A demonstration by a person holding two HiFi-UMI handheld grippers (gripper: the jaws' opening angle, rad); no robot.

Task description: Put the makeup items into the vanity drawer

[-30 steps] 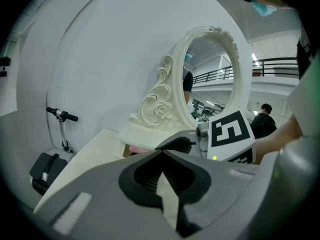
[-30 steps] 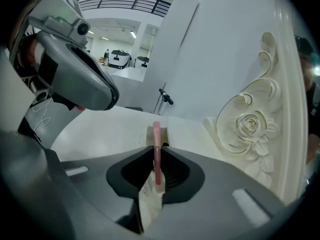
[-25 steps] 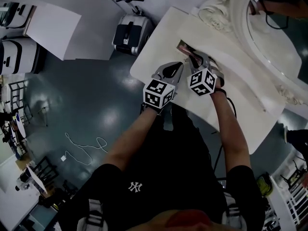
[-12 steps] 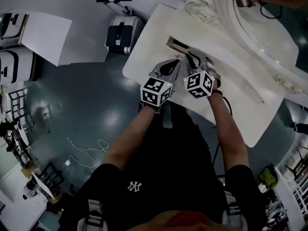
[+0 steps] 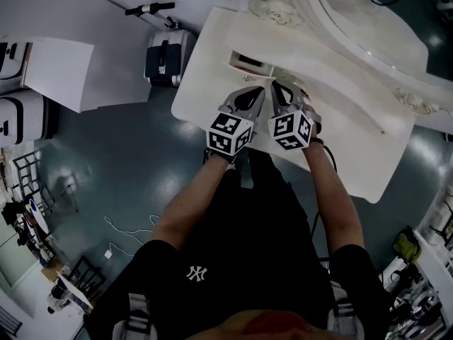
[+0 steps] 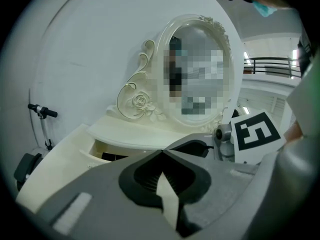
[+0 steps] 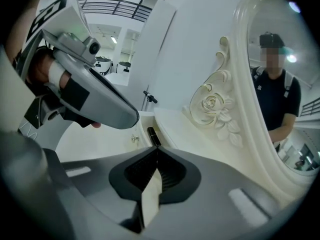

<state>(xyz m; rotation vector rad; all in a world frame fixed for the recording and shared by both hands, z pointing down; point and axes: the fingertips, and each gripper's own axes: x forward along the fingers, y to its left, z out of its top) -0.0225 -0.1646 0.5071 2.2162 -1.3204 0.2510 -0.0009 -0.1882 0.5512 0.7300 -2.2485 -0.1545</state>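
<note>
Starting with the head view: cream-white vanity table (image 5: 212, 83) with a smooth matt top and rounded corners, standing on a dark glossy floor (image 5: 106, 168). A large oval mirror (image 5: 368, 20) in a carved scrolled frame stands at the back of the table. The shallow vanity drawer (image 5: 248, 61) is pulled open beneath the raised shelf, its contents dark and indistinct. The grey moulded-plastic left gripper (image 5: 260, 94) and right gripper (image 5: 277, 89) sit side by side over the tabletop, just short of the drawer.

Left gripper view: ribbed black pads are set in grey shells. The jaw tips meet with nothing between them. The open drawer lies beyond at the left. A carved rose (image 6: 137, 102) in relief marks the foot of the mirror frame. The right gripper's black-and-white marker cube (image 6: 256, 135) sits at the right.

Right gripper view: the jaws have just closed, tip to tip and empty. A slim black cylindrical tube (image 7: 153, 135) lies just past the tips in what appears to be the drawer opening, under the shelf edge. The left gripper passes across the upper left.
</note>
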